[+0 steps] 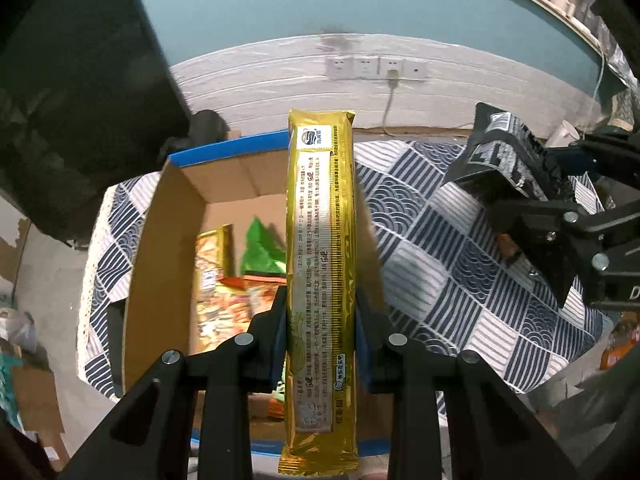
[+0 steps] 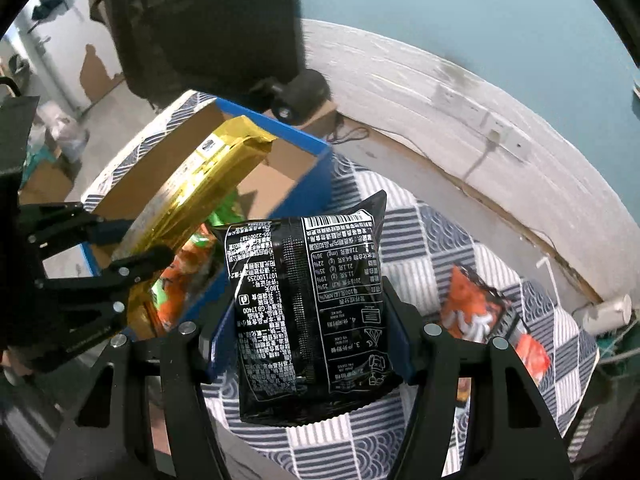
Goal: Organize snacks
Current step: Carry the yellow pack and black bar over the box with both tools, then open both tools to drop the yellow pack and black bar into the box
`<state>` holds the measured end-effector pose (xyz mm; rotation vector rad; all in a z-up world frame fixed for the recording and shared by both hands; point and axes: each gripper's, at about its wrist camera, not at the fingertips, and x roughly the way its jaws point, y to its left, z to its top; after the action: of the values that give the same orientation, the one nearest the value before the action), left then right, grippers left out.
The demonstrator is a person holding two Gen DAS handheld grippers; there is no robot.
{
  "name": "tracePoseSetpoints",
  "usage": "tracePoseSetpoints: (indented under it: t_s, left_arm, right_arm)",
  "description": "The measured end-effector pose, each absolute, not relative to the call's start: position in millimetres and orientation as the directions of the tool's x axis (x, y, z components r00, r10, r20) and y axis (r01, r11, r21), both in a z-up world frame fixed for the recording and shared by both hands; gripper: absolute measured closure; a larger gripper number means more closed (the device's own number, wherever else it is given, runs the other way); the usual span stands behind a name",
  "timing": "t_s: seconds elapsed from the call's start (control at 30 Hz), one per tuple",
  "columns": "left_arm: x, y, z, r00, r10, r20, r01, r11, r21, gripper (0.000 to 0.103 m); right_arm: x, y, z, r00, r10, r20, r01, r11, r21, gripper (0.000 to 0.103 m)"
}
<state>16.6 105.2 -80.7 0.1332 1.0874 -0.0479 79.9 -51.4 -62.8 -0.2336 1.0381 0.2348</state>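
My left gripper point(image 1: 320, 316) is shut on a long gold snack packet point(image 1: 320, 272) and holds it above the open cardboard box point(image 1: 160, 216) with blue edges. The box holds several snack packets, green, orange and gold. My right gripper point(image 2: 310, 320) is shut on a black snack packet point(image 2: 308, 312), held above the table to the right of the box. The black packet point(image 1: 492, 152) and right gripper show at the right of the left wrist view. The gold packet point(image 2: 200, 196) and left gripper point(image 2: 132, 240) show over the box in the right wrist view.
The table carries a blue-and-white patterned cloth point(image 1: 440, 248). An orange snack packet point(image 2: 476, 308) lies on the cloth at the right. A dark chair back point(image 2: 208, 20) stands behind the box. A white wall base with sockets point(image 1: 376, 68) runs behind the table.
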Motion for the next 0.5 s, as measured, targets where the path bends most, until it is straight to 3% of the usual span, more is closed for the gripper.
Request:
tracePoseSetpoints:
  t_s: [0.5]
  left_arm:
    - [25, 181, -94, 0.441, 0.089, -0.893, -0.041, 0.996, 0.079, 0.074]
  right_arm:
    - [118, 19, -83, 0.443, 0.094, -0.892, -0.368, 0.926, -0.085, 0.040]
